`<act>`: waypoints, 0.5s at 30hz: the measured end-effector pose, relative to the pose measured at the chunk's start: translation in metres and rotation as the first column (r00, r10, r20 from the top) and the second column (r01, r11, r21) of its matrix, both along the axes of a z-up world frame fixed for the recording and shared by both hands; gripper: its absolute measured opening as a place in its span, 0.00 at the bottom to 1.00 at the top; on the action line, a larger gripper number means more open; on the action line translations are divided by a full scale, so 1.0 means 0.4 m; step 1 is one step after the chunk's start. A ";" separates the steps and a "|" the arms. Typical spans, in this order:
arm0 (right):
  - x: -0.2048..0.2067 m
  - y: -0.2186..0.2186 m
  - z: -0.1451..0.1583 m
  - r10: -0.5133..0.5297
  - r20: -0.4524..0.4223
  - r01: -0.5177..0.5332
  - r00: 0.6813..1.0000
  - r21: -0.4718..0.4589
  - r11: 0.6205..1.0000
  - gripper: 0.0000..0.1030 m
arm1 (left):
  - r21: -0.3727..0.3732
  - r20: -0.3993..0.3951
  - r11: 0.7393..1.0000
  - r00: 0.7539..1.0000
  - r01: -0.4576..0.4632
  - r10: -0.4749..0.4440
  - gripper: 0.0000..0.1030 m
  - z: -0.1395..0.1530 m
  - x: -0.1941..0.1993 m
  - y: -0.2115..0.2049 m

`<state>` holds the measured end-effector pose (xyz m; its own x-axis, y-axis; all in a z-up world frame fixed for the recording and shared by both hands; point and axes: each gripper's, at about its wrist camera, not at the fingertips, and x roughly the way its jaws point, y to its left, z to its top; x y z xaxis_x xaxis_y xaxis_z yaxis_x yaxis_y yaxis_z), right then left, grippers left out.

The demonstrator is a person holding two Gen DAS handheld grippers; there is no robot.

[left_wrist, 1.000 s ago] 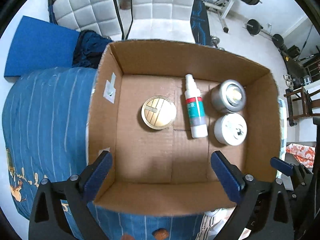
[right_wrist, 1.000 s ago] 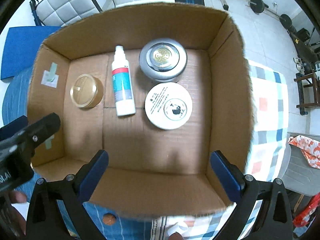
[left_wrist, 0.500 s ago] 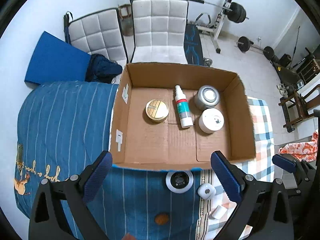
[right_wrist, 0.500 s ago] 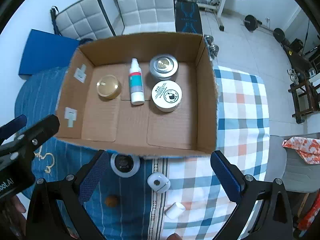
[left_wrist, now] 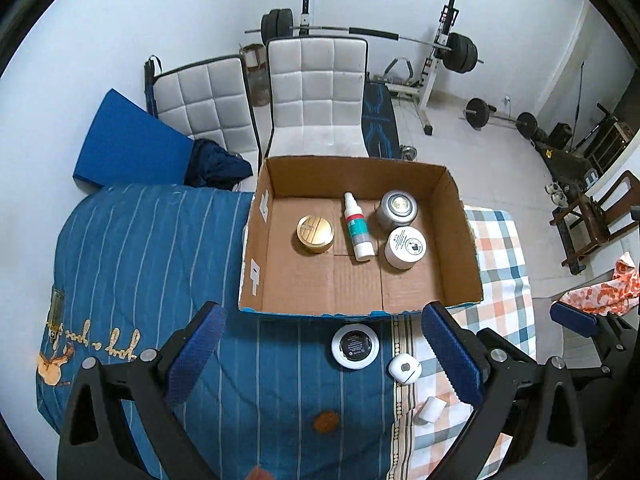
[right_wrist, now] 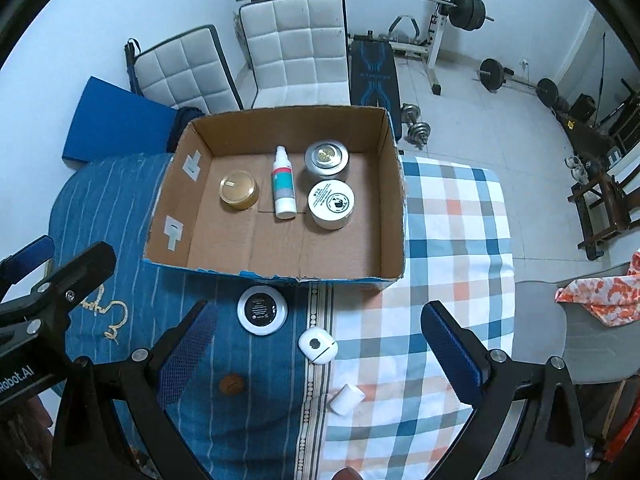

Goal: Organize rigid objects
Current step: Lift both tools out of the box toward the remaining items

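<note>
An open cardboard box (left_wrist: 460,240) (right_wrist: 394,208) sits on the bed. Inside it stand a gold round tin (left_wrist: 315,233) (right_wrist: 238,189), a white spray bottle (left_wrist: 357,232) (right_wrist: 283,188) lying flat, a silver tin (left_wrist: 397,209) (right_wrist: 326,159) and a white jar (left_wrist: 405,247) (right_wrist: 331,203). In front of the box lie a white-rimmed black round case (left_wrist: 354,346) (right_wrist: 261,309), a white earbud case (left_wrist: 404,367) (right_wrist: 317,345), a small white cylinder (left_wrist: 430,409) (right_wrist: 346,399) and a brown nut-like thing (left_wrist: 325,421) (right_wrist: 231,384). My left gripper (left_wrist: 324,356) and right gripper (right_wrist: 316,354) are open, empty, held above these loose items.
The bed has a blue striped cover (left_wrist: 140,260) on the left and a checked cover (right_wrist: 452,240) on the right. White padded chairs (left_wrist: 316,92), a blue mat (left_wrist: 128,140) and weight equipment (right_wrist: 440,12) stand behind. A grey chair with orange cloth (right_wrist: 596,296) is at right.
Both grippers have pulled back and up from over the box. The whole box, the bed and the loose items in front of it have come into view. Both stay open.
</note>
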<state>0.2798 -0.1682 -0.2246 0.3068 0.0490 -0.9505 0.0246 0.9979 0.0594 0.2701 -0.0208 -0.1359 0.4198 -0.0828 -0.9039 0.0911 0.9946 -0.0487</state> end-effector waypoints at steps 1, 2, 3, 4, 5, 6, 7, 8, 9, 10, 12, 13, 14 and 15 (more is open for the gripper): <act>-0.007 0.000 0.009 0.000 0.006 0.000 1.000 0.003 1.000 1.00 | 0.000 0.006 1.000 1.000 -0.002 0.002 0.98 0.005 -0.006 0.001; -0.014 0.001 0.017 -0.002 0.014 0.002 1.000 0.005 1.000 1.00 | 0.000 0.011 1.000 1.000 -0.006 0.006 0.98 0.010 -0.012 0.002; -0.021 0.001 0.024 -0.005 0.021 0.005 1.000 0.006 1.000 1.00 | -0.002 0.016 1.000 1.000 -0.006 0.006 0.98 0.013 -0.018 0.003; -0.028 0.001 0.030 -0.004 0.026 0.004 1.000 0.009 1.000 1.00 | -0.006 0.020 1.000 1.000 -0.007 0.007 0.98 0.017 -0.025 0.004; -0.033 0.002 0.035 -0.005 0.031 0.005 1.000 0.013 1.000 1.00 | -0.011 0.021 1.000 1.000 -0.010 0.010 0.98 0.020 -0.032 0.005; -0.039 0.002 0.039 -0.006 0.034 0.006 0.999 0.016 1.000 1.00 | -0.015 0.020 1.000 1.000 -0.011 0.011 0.98 0.022 -0.038 0.005; -0.046 0.002 0.044 -0.007 0.039 0.006 0.999 0.019 1.000 1.00 | -0.019 0.021 1.000 1.000 -0.010 0.011 0.98 0.023 -0.045 0.005; -0.053 0.002 0.046 -0.007 0.040 0.006 0.999 0.022 1.000 1.00 | -0.017 0.021 1.000 1.000 -0.011 0.012 0.98 0.020 -0.051 0.005; -0.059 -0.001 0.045 -0.008 0.038 0.007 0.999 0.029 1.000 1.00 | -0.013 0.021 1.000 1.000 -0.012 0.012 0.98 0.017 -0.057 0.004; -0.065 -0.004 0.041 -0.011 0.034 0.010 0.999 0.034 0.999 1.00 | -0.005 0.018 1.000 1.000 -0.013 0.013 0.98 0.010 -0.064 0.003; -0.078 -0.013 0.017 -0.013 0.009 0.013 1.000 0.044 0.999 1.00 | 0.005 -0.004 1.000 1.000 -0.019 0.019 0.98 -0.014 -0.075 0.005; -0.084 -0.019 -0.001 -0.017 -0.008 0.017 1.000 0.045 0.999 1.00 | 0.006 -0.022 1.000 1.000 -0.021 0.022 0.98 -0.035 -0.081 0.007; -0.090 -0.027 -0.027 -0.022 -0.030 0.023 0.999 0.041 0.999 1.00 | 0.010 -0.038 1.000 0.999 -0.023 0.024 0.98 -0.055 -0.085 0.008; -0.095 -0.034 -0.057 -0.024 -0.057 0.026 0.998 0.039 0.999 1.00 | 0.023 -0.070 0.999 0.997 -0.028 0.030 0.98 -0.093 -0.093 0.009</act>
